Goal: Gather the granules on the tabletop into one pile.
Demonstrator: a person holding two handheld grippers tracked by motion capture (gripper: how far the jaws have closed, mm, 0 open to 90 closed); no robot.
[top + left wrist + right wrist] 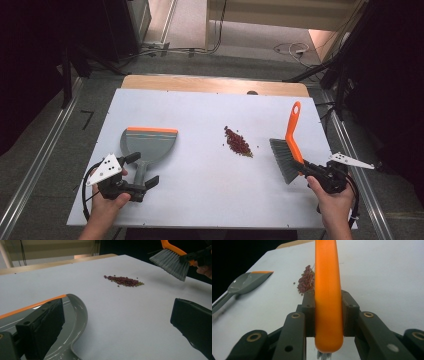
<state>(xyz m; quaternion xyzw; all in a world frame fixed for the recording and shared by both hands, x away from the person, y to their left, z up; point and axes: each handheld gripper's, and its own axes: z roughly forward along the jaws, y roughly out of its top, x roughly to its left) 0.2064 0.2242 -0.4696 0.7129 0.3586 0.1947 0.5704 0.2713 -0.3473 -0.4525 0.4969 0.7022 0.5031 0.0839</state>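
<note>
A white worktop is seen from above, with a person's forearms entering from the near edge. A pair of tongs is held in each hand.

The right tongs are clenched on a hand brush, gripped at the orange back just above the bristles. In the right gripper view the orange body is seen pinched between the two black jaws. The brush is held near the right edge of the worktop, its orange handle pointing away from the person and its grey bristles turned toward the middle.

A small heap of dark red beans lies on the worktop just left of the bristles, apart from them, with a few stray beans scattered around it.

The left tongs are released, jaws spread wide on either side of the handle of a grey dustpan. The dustpan lies flat at the left of the worktop, its orange-trimmed lip facing away from the person, well apart from the beans. No contact between the jaws and the handle can be made out.
</note>
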